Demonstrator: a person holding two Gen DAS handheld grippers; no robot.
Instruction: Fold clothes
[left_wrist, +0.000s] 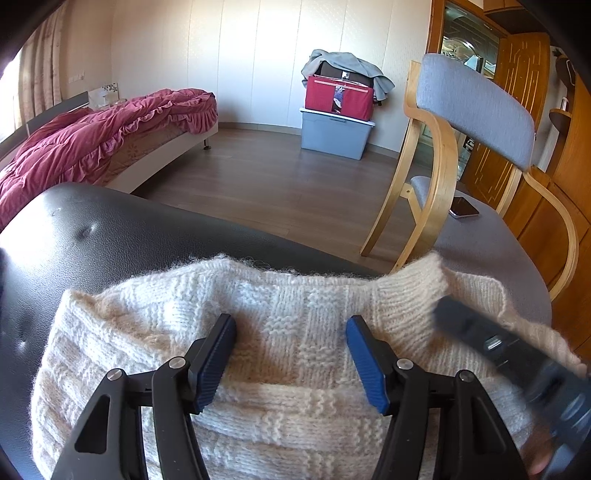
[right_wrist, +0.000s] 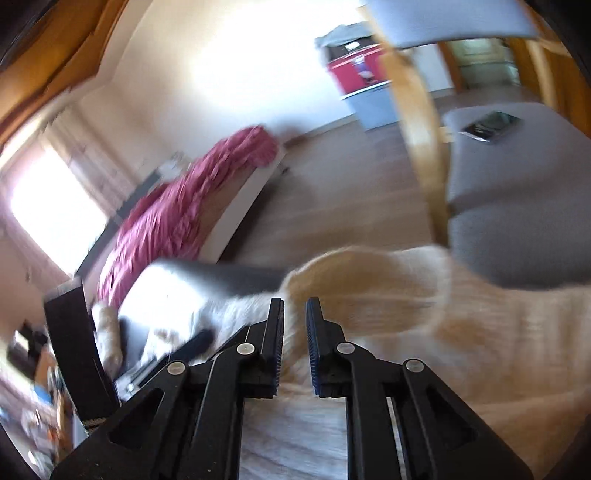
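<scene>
Item: cream knitted sweater, chunky basket-weave stitch with a ribbed cuff or hem at its far right. Location: spread on the black padded desk, its right edge running onto the grey cushion beside it.

Handling, as judged: soft, limp and light, though bulky once doubled; fuzzy yarn should grip well and is unlikely to slip, but loose stitches may snag on ribbed pads. Best hold is probably the ribbed band or a doubled edge, where the knit is firmest, rather than a single open layer.

Left hand-held gripper: jaws well apart, blue pads resting over the sweater's middle, nothing between them under pressure.

Right hand-held gripper: jaws drawn close with a narrow gap. Cream knit shows in that gap, yet the blur leaves it unclear whether the pads pinch a fold or merely sit above it.

Left wrist view only: sharp stitch detail, the fold line across the near part of the sweater, and the right tool as a dark blurred bar crossing the ribbed end.

Right wrist view only: the narrow jaw spacing, and a raised rounded loop of knit just ahead of the fingers, possibly a sleeve opening.

Also present in both: phone on the cushion, wooden chair, bed with red quilt.
</scene>
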